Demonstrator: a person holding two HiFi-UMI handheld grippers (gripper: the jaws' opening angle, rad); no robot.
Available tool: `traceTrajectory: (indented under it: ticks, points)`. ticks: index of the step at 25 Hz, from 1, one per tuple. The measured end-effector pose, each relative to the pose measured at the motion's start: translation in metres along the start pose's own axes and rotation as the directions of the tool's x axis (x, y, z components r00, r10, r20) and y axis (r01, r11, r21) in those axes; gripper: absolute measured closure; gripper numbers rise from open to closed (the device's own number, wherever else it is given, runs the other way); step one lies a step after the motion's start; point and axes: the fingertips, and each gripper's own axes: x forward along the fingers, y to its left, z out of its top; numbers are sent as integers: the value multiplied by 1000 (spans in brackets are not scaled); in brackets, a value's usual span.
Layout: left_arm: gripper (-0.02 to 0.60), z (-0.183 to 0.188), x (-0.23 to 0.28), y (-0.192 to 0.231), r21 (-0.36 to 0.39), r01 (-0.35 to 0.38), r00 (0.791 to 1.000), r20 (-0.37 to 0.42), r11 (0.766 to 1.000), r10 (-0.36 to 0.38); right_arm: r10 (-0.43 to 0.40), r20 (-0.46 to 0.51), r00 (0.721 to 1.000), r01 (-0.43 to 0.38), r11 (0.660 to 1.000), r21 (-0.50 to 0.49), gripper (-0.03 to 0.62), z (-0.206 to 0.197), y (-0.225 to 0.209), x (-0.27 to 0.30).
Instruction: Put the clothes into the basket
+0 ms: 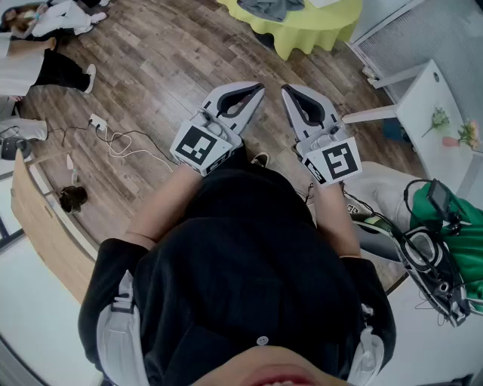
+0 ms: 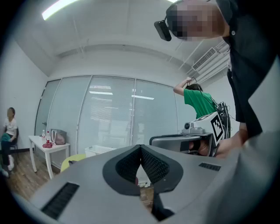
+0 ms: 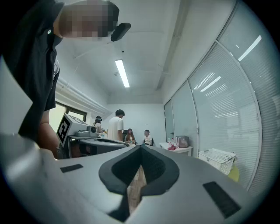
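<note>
In the head view I hold both grippers side by side at chest height, pointing forward over the wood floor. The left gripper (image 1: 258, 88) has its jaws shut tip to tip with nothing in them, as the left gripper view (image 2: 141, 147) also shows. The right gripper (image 1: 287, 89) (image 3: 141, 146) is shut and empty too. Grey clothes (image 1: 272, 7) lie on a yellow-green round table (image 1: 317, 30) ahead, well beyond both grippers. A white latticed basket (image 3: 217, 160) (image 2: 99, 151) stands beside that table, by the glass wall.
A white side table (image 1: 434, 105) with flowers stands to the right. A person in a green shirt (image 1: 460, 241) with gear is at my right. Cables (image 1: 121, 141) trail on the floor to the left, near a wooden counter (image 1: 38, 219). Several people are at the far end of the room (image 3: 127, 133).
</note>
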Motion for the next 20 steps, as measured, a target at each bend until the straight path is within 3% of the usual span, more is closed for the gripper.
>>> traceTrajectory:
  ticks: [10,20]
  points:
    - [572,3,3,2,7,-9,1000,7,1000,9,0,-8,1000,0,1000,-6,571,-3,-1,0]
    - [572,3,7,19,13,-16,1000,-2,1000,16,-6,4,1000,6,998,56,569,-5,-16,6]
